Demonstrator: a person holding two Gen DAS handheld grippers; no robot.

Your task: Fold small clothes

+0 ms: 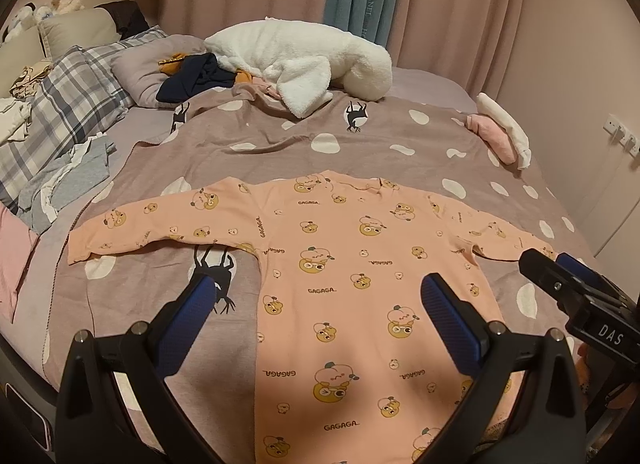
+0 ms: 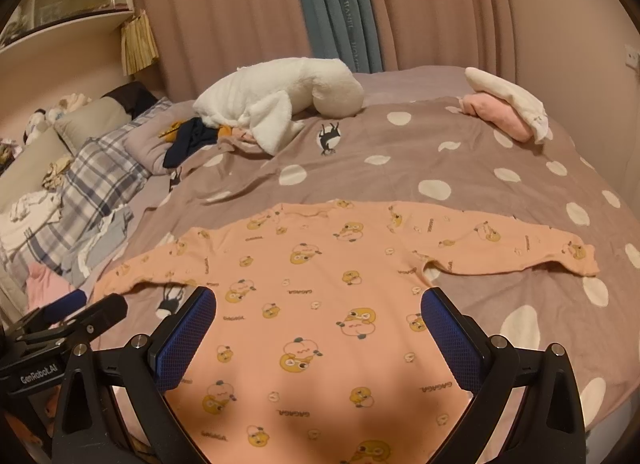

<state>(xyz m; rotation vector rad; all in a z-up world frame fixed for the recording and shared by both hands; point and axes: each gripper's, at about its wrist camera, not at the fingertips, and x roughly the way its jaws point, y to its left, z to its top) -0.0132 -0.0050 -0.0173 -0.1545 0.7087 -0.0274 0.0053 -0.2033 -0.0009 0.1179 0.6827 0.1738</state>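
Observation:
A small peach long-sleeved top with a cartoon print lies flat on the spotted mauve blanket, both sleeves spread sideways. My left gripper hovers open over the top's lower left side, nothing between its blue pads. Its right fingertip is over the body; its left one is over the blanket under the left sleeve. My right gripper hangs open over the top, below the right sleeve. Each gripper shows in the other's view: the right gripper, the left gripper.
A white plush toy and a dark garment lie at the far side of the bed. Folded pink and white clothes sit far right. A plaid pillow and grey clothes are piled left. Curtains hang behind.

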